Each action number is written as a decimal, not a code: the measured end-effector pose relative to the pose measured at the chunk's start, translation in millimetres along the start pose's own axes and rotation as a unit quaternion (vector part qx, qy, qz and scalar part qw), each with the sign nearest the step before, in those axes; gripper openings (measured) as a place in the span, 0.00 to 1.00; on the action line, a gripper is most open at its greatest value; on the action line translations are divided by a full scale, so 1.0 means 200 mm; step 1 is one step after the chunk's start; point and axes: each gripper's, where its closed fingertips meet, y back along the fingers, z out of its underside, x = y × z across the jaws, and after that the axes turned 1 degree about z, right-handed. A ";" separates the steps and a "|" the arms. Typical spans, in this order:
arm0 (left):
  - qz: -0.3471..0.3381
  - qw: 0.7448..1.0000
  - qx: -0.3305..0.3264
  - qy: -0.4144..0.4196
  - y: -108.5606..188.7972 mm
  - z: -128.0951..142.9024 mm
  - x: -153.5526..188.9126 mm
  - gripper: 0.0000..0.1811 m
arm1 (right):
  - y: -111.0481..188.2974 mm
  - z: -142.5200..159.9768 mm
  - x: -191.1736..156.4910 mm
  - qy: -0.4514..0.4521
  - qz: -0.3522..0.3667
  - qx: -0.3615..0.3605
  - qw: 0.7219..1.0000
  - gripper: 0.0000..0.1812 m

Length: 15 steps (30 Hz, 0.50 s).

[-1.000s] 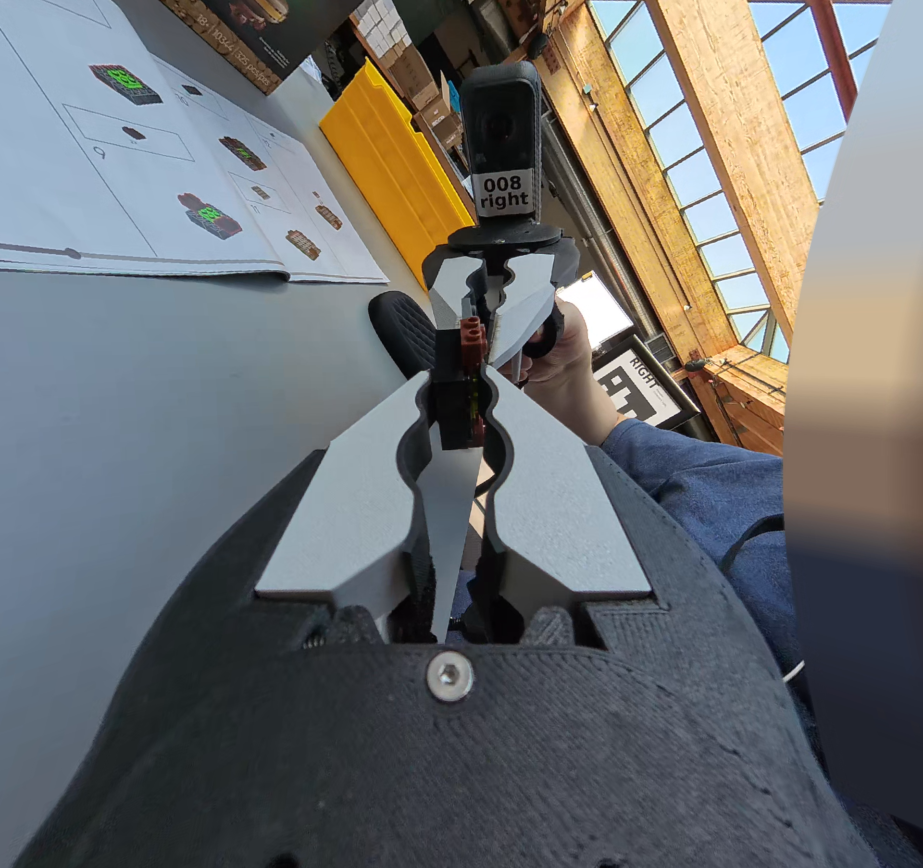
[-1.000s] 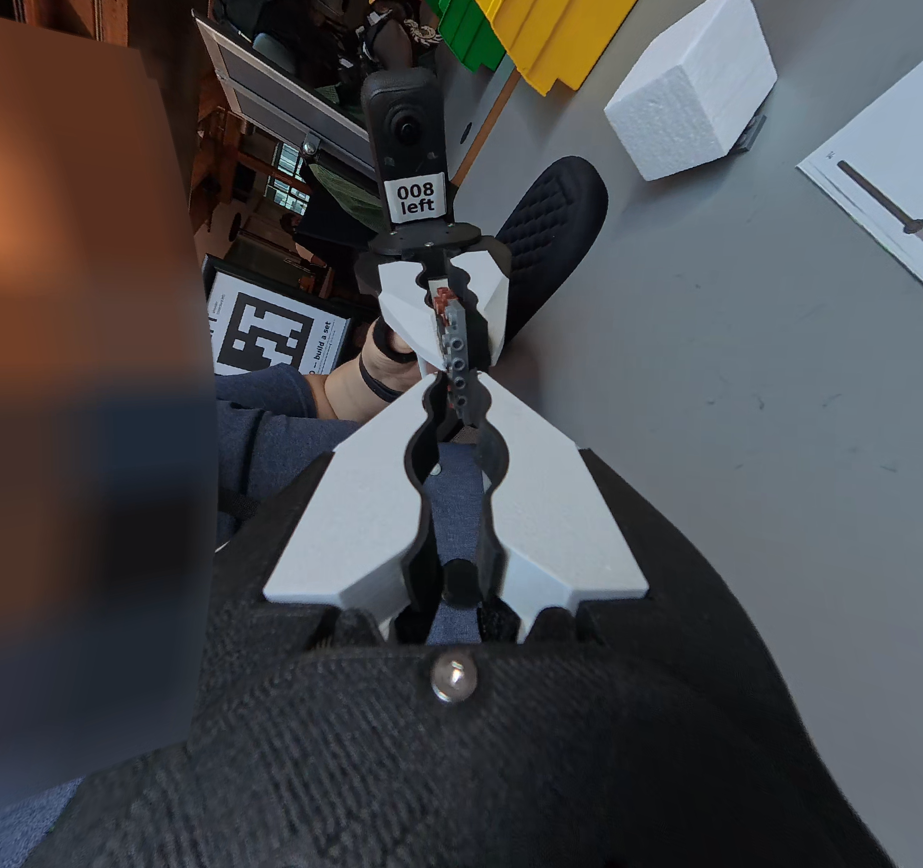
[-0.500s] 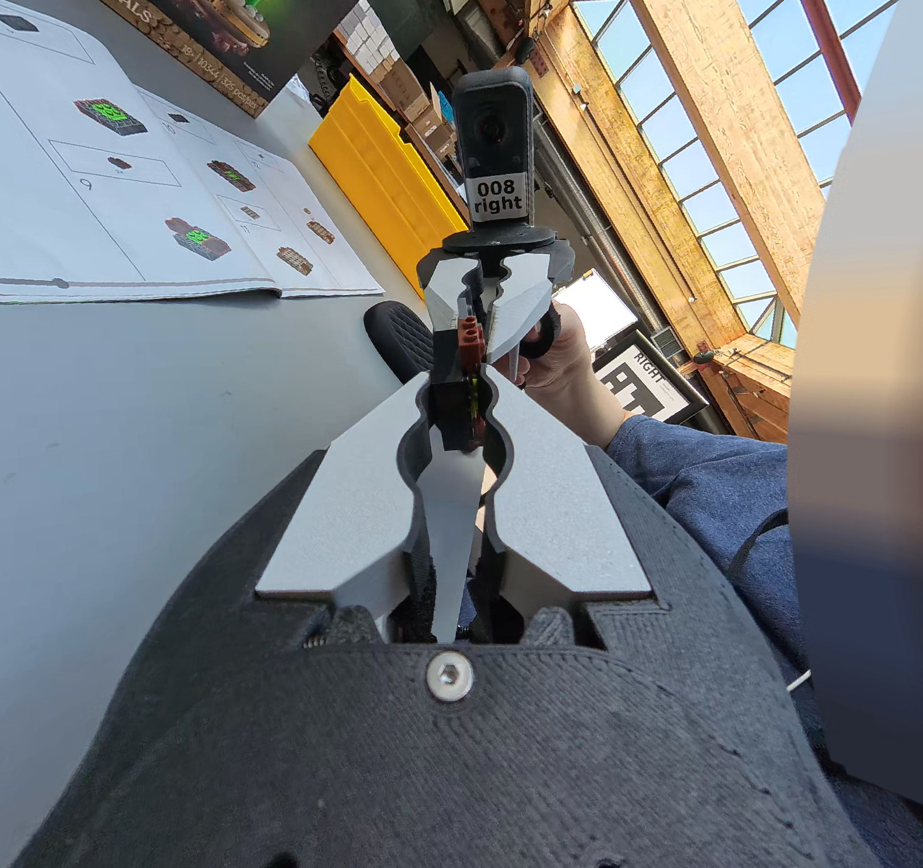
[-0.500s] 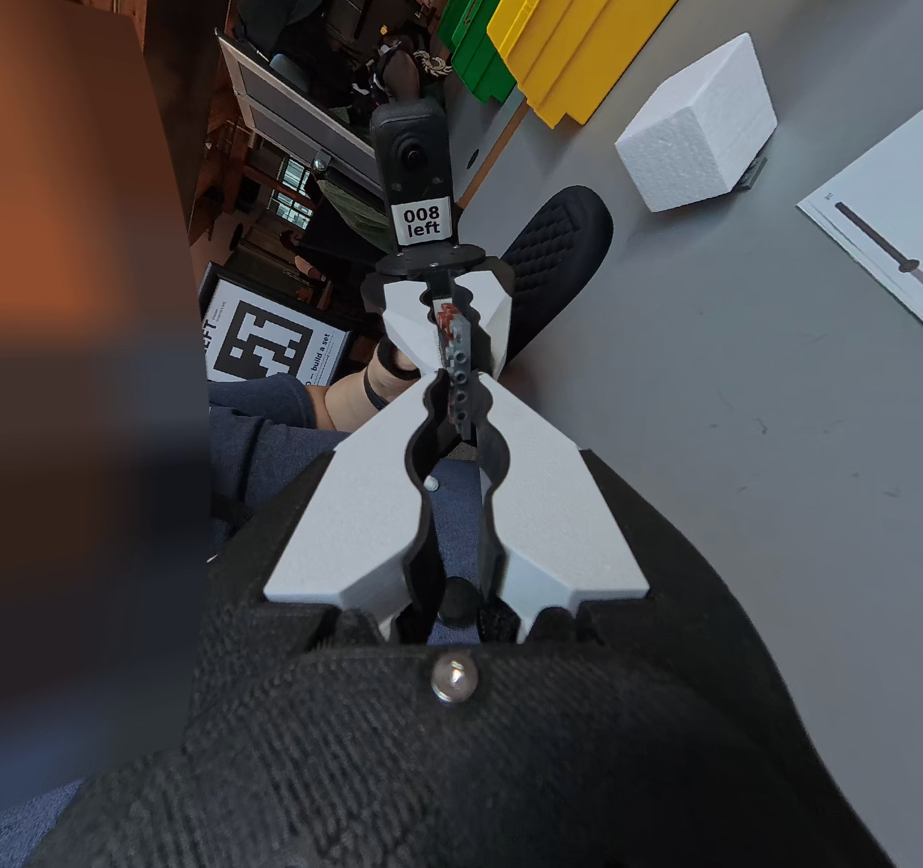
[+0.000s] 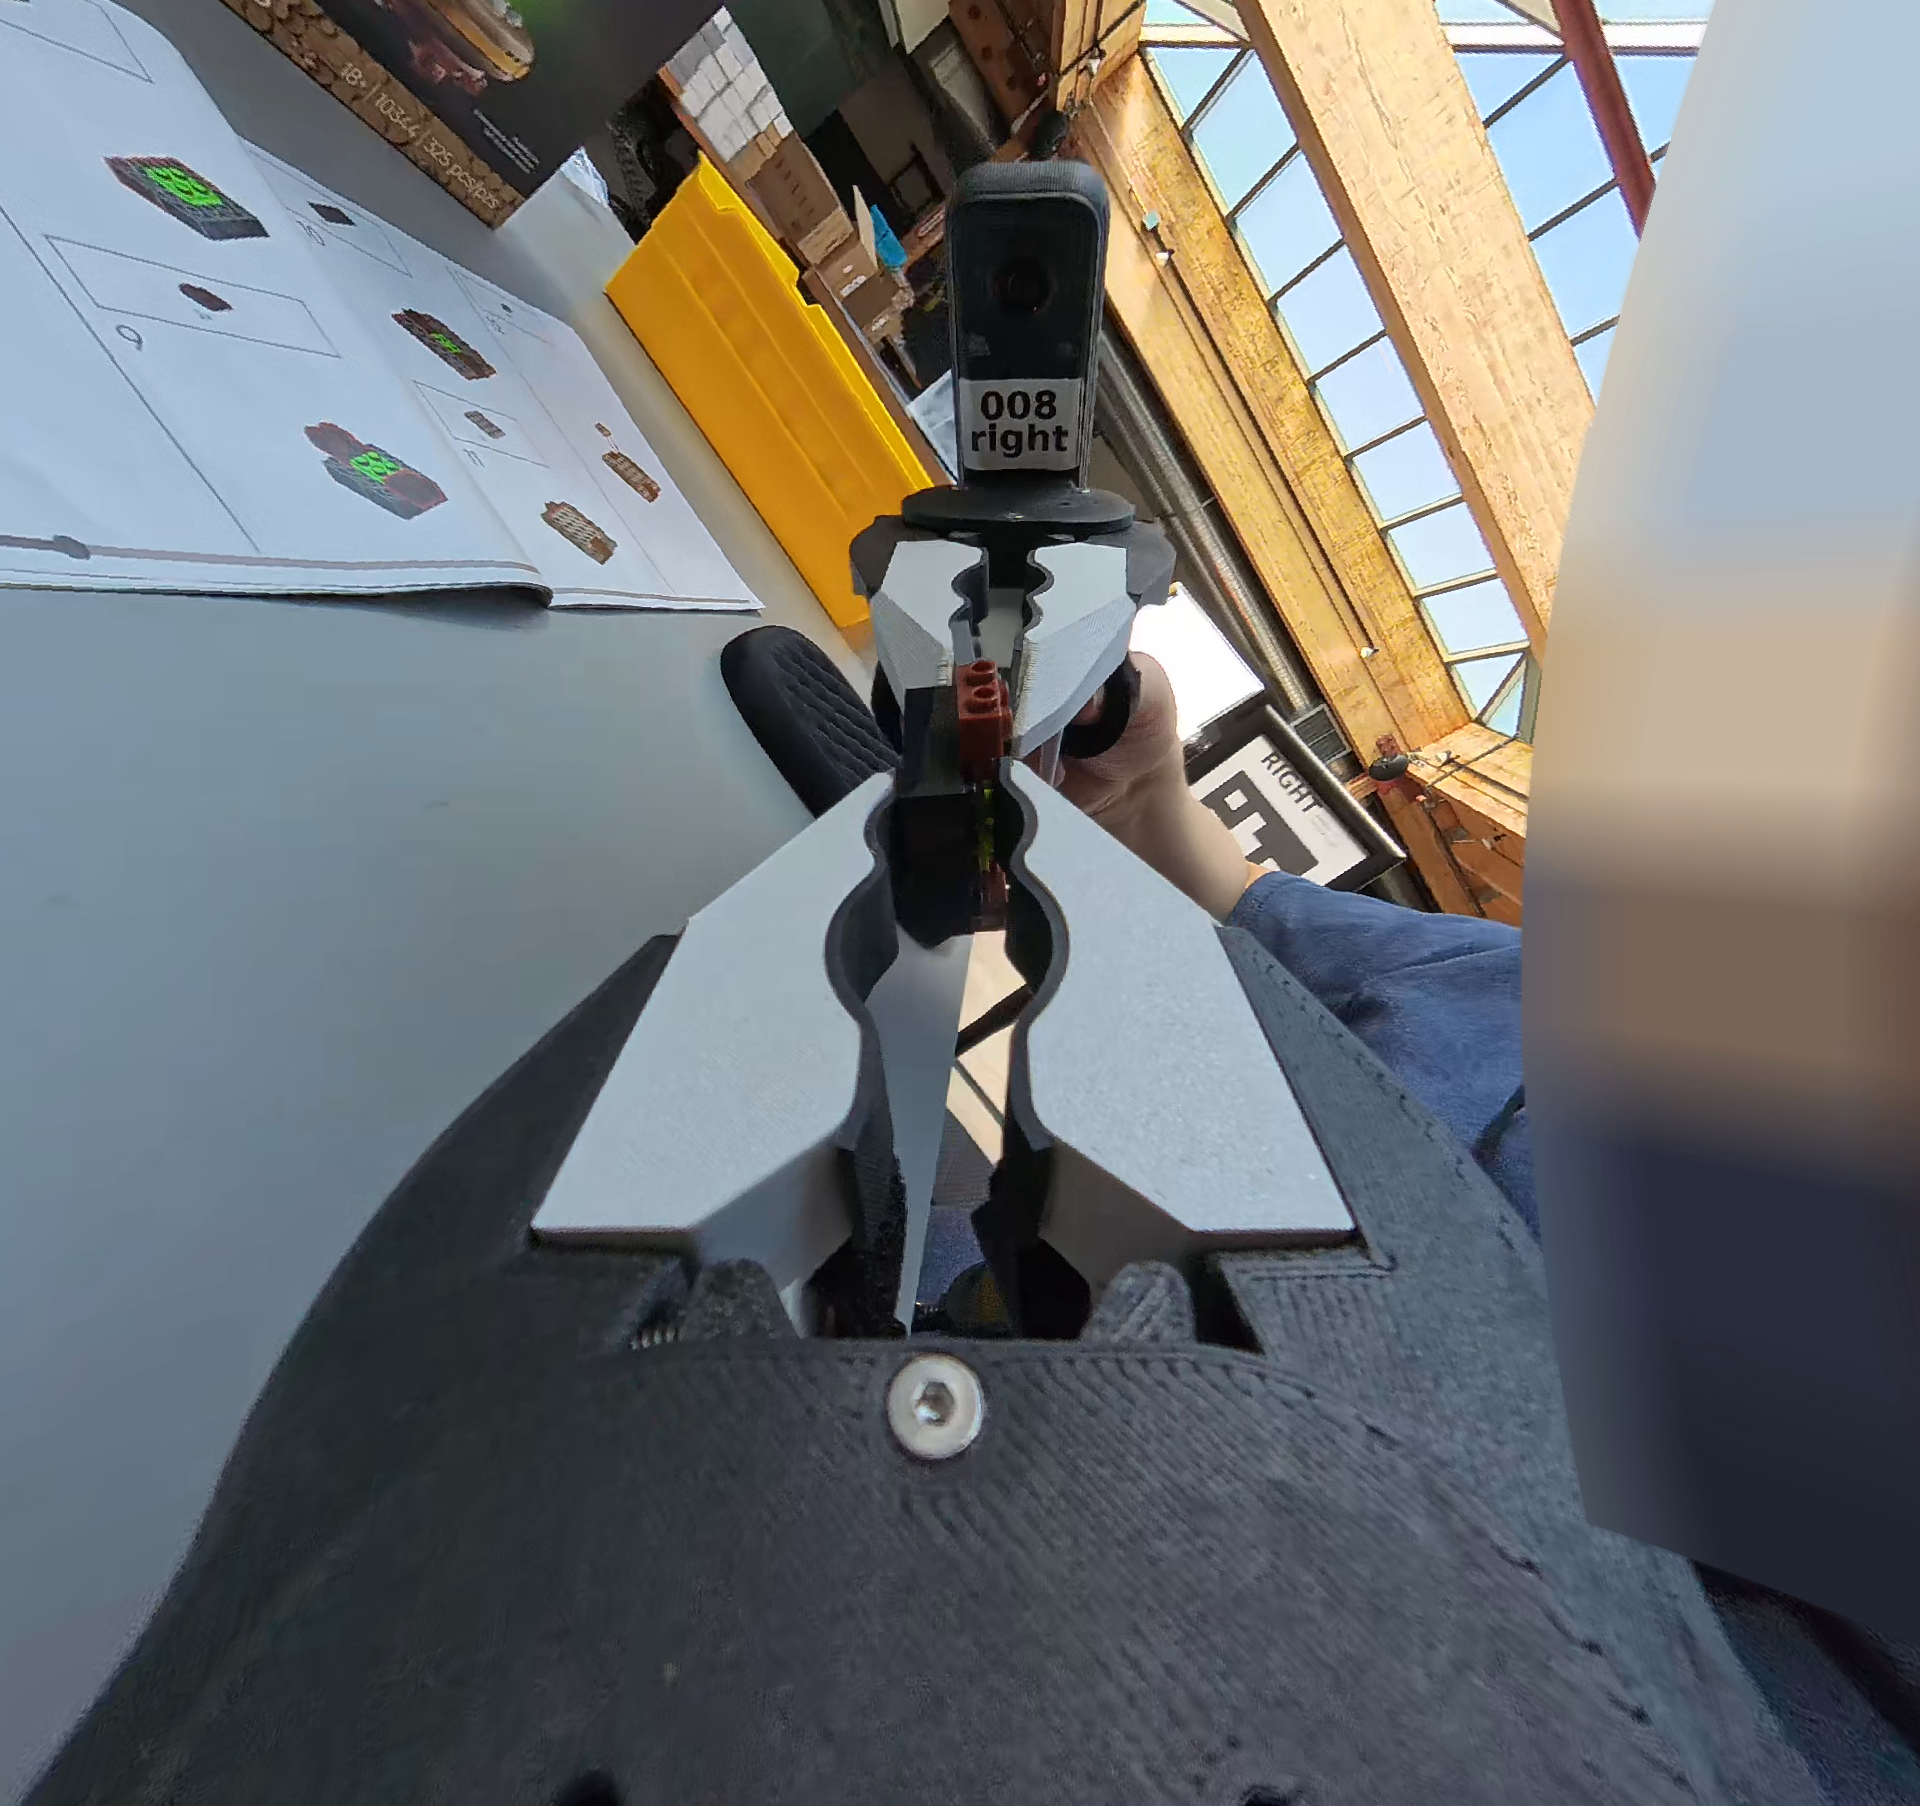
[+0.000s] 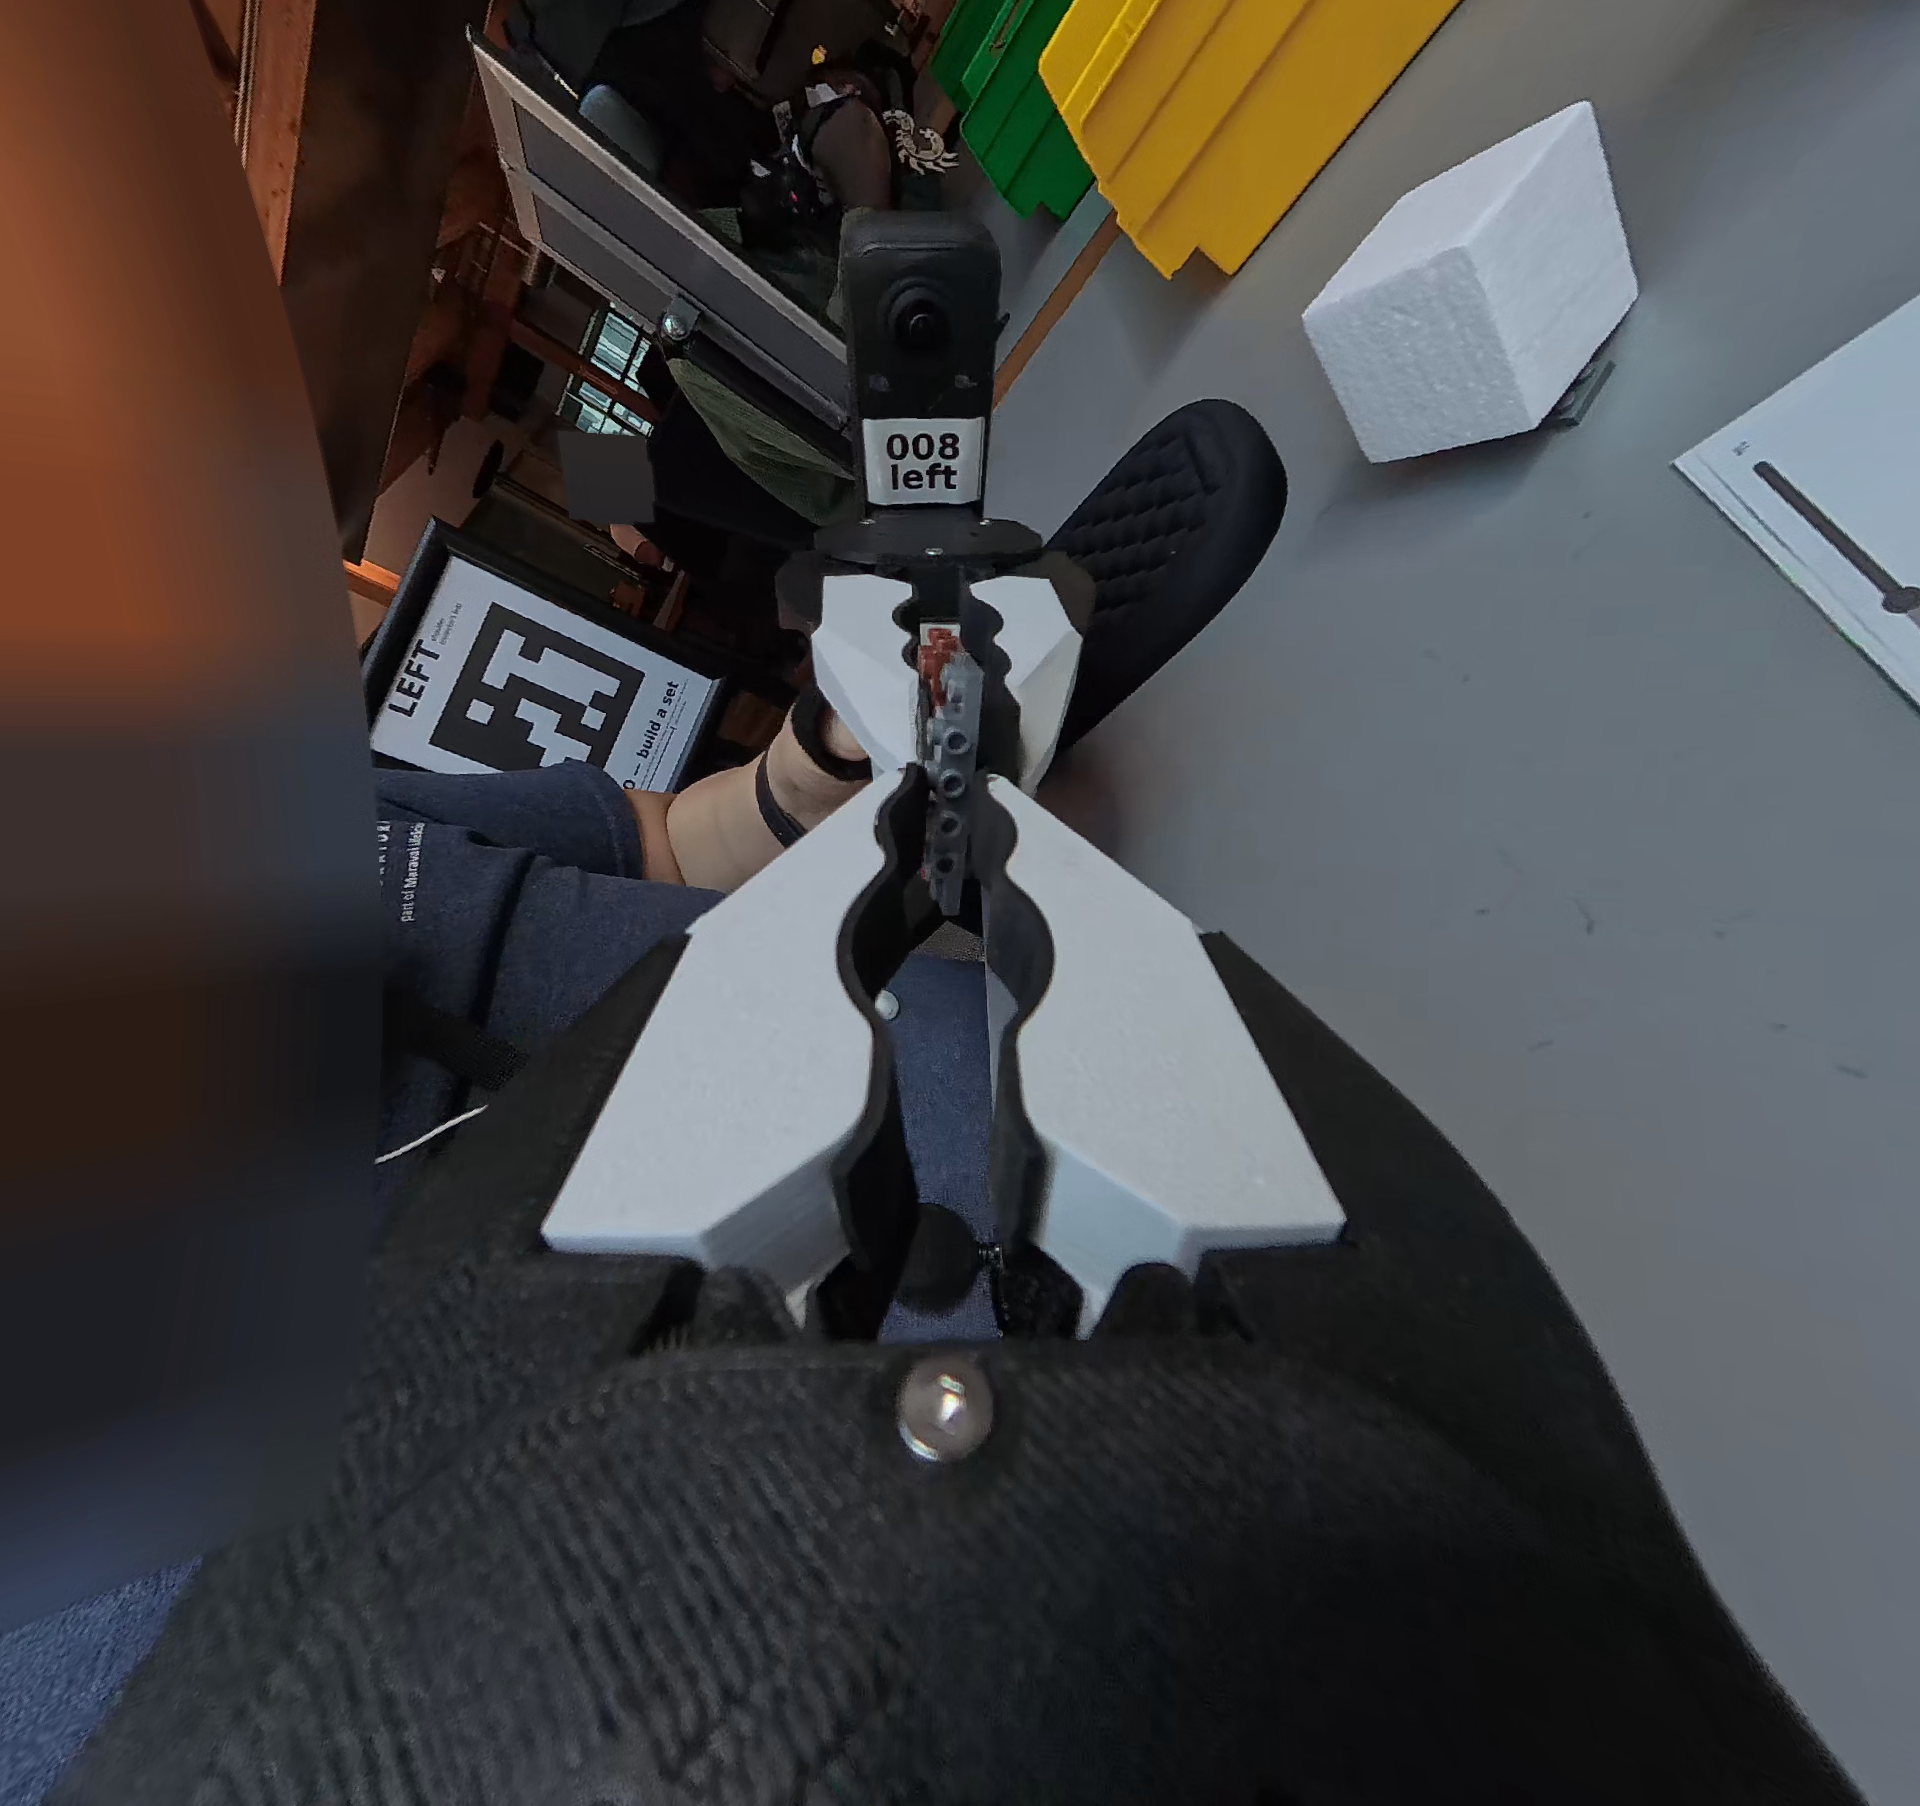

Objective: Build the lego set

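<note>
I have the two tools nose to nose above the grey bench (image 5: 312, 925), mating parts of the lego set in mid-air. My left hand-held gripper (image 5: 951, 811) is clamped on a dark block assembly (image 5: 935, 863) with a sliver of green showing at its edge, held off the bench between the fingertips. Facing it, my right hand-held gripper (image 5: 982, 686) is pinched on a small brown brick (image 5: 984, 717), studs up, which sits against the far end of the assembly; from the right wrist view the same stack (image 6: 951, 780) shows as a grey studded strip with reddish bits beyond it. The instruction booklet (image 5: 260, 385) lies open at far left, with the set's box (image 5: 416, 11) behind it, a yellow bin (image 5: 758, 385) and a white foam block (image 6: 1475, 291) nearby. I judge the brick is being pressed home; whether it is fully seated I cannot tell. Next I would squeeze the two together squarely, then let the right fingers go.
</note>
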 end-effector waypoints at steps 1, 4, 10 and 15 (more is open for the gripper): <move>0.014 1.000 0.002 0.014 0.00 -0.01 0.01 0.07 | 0.00 -0.01 -0.01 0.002 0.001 -0.001 1.000 0.04; 0.039 0.999 0.012 0.036 -0.01 -0.02 0.03 0.07 | 0.02 -0.02 -0.01 0.030 0.023 -0.006 0.999 0.12; 0.047 0.998 0.018 0.046 -0.01 -0.04 0.04 0.07 | -0.01 0.03 -0.02 -0.011 0.002 -0.020 1.000 0.13; 0.037 0.998 0.022 0.035 -0.01 -0.05 0.04 0.07 | -0.02 0.02 -0.03 -0.039 -0.031 0.011 0.999 0.10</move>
